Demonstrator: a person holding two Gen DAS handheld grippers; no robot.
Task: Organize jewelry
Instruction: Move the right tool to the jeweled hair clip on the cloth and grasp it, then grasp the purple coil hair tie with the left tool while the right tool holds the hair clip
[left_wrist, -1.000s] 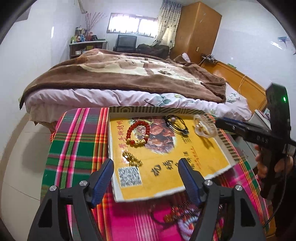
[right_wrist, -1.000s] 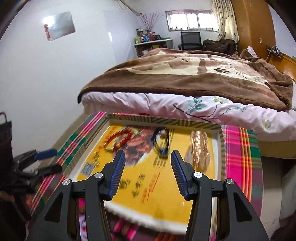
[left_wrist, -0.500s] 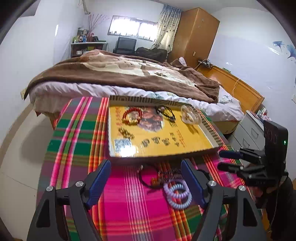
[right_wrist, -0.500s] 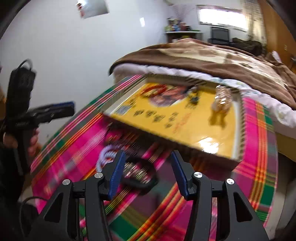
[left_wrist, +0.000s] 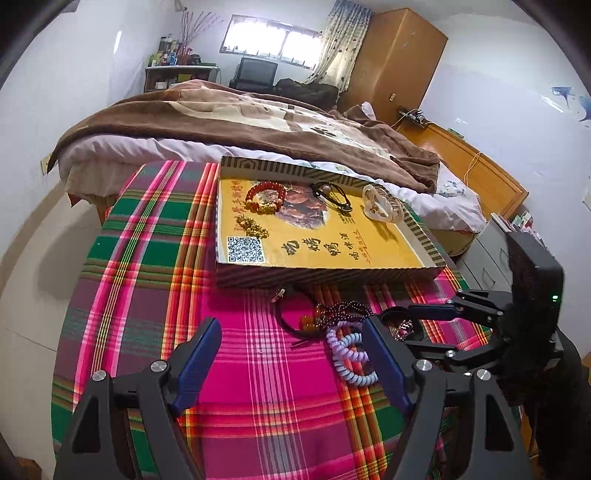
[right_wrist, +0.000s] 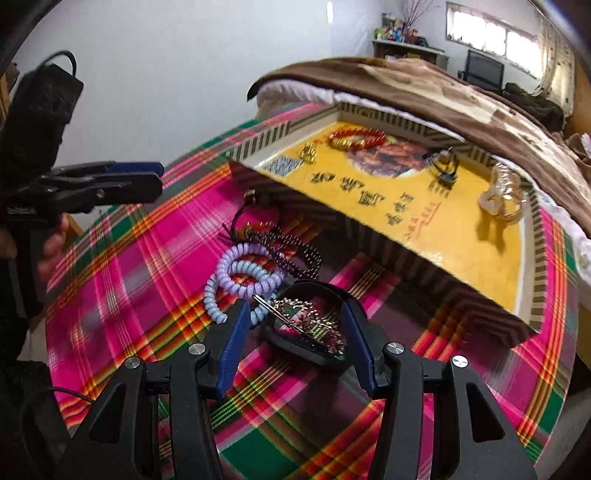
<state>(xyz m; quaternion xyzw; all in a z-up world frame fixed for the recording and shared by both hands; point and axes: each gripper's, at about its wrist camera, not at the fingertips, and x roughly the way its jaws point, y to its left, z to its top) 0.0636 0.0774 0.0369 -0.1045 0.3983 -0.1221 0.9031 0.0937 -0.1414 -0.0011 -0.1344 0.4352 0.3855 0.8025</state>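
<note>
A shallow yellow box lid lies on the plaid cloth and holds a red bead bracelet, gold charms, a black cord and a clear bangle. In front of it lies a pile: purple coil bands, dark beads, and a black hair clip with a gold comb. My right gripper is open, its fingers either side of the clip. My left gripper is open above the cloth, left of the pile.
The round table with the plaid cloth stands against a bed with a brown blanket. A wardrobe and a grey drawer unit stand to the right. The other gripper shows in each view.
Both grippers have pulled back from over the box lid toward the table's near side. The right gripper has come down low around the black clip in the pile.
</note>
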